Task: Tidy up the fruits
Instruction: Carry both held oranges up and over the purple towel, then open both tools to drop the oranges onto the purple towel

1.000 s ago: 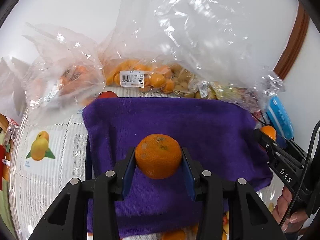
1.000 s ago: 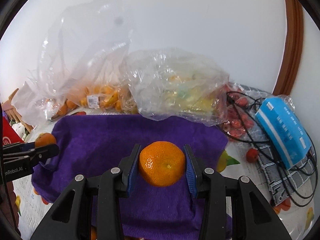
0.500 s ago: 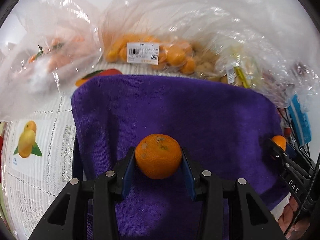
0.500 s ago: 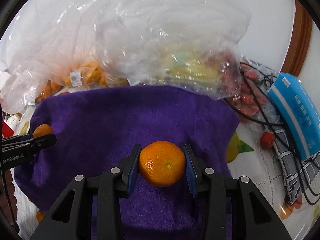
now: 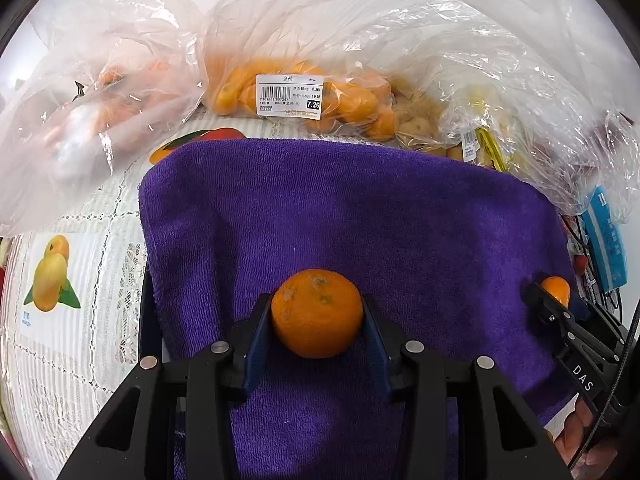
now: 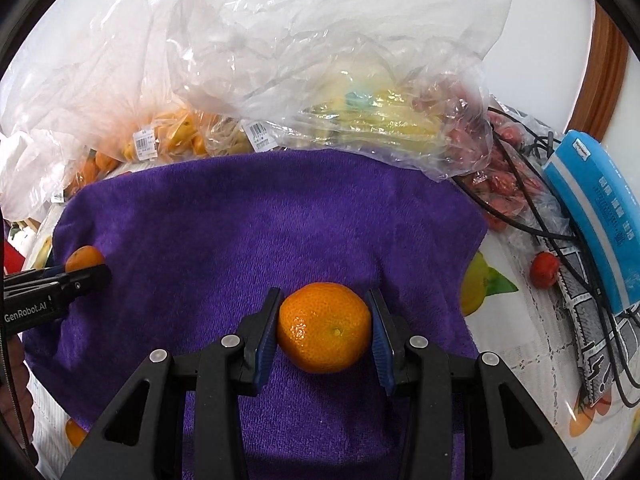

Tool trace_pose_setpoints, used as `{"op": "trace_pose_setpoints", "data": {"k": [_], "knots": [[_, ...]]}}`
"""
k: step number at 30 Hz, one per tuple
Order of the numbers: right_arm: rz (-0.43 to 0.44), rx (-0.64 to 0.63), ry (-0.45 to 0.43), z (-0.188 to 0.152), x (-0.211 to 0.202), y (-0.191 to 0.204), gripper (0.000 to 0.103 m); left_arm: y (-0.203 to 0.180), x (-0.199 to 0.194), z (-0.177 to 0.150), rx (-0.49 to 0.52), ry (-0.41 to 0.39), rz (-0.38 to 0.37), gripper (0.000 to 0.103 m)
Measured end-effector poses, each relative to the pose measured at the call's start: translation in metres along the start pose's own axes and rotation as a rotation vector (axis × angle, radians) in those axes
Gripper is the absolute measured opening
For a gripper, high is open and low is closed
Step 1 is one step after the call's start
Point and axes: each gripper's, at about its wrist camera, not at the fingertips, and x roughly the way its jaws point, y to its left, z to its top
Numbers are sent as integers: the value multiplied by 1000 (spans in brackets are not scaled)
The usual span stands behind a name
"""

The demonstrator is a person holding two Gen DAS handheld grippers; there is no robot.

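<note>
My left gripper is shut on an orange mandarin with pale scuffs, low over the near part of a purple towel. My right gripper is shut on a smoother mandarin over the same purple towel. Each gripper shows at the edge of the other's view: the right gripper with its mandarin at the towel's right side, the left gripper with its mandarin at the towel's left side. Whether either fruit touches the towel I cannot tell.
Clear plastic bags line the far side of the towel: small oranges with a price label, yellow fruit, red fruit. A blue packet, black cables and a loose red fruit lie right. A fruit-print tablecloth covers the table.
Both grippers have come down and tilted further toward the towel, each still holding its mandarin; the towel now fills more of both views. Since half a second ago little has moved.
</note>
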Motion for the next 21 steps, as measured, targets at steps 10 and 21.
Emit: {"op": "trace_pose_setpoints", "data": {"k": [10, 21], "knots": [[12, -16, -26, 2, -12, 3, 50, -6, -26, -7, 22, -22, 14, 55], [-54, -117, -87, -5, -64, 30, 85, -5, -97, -46, 31, -115, 68, 71]]}}
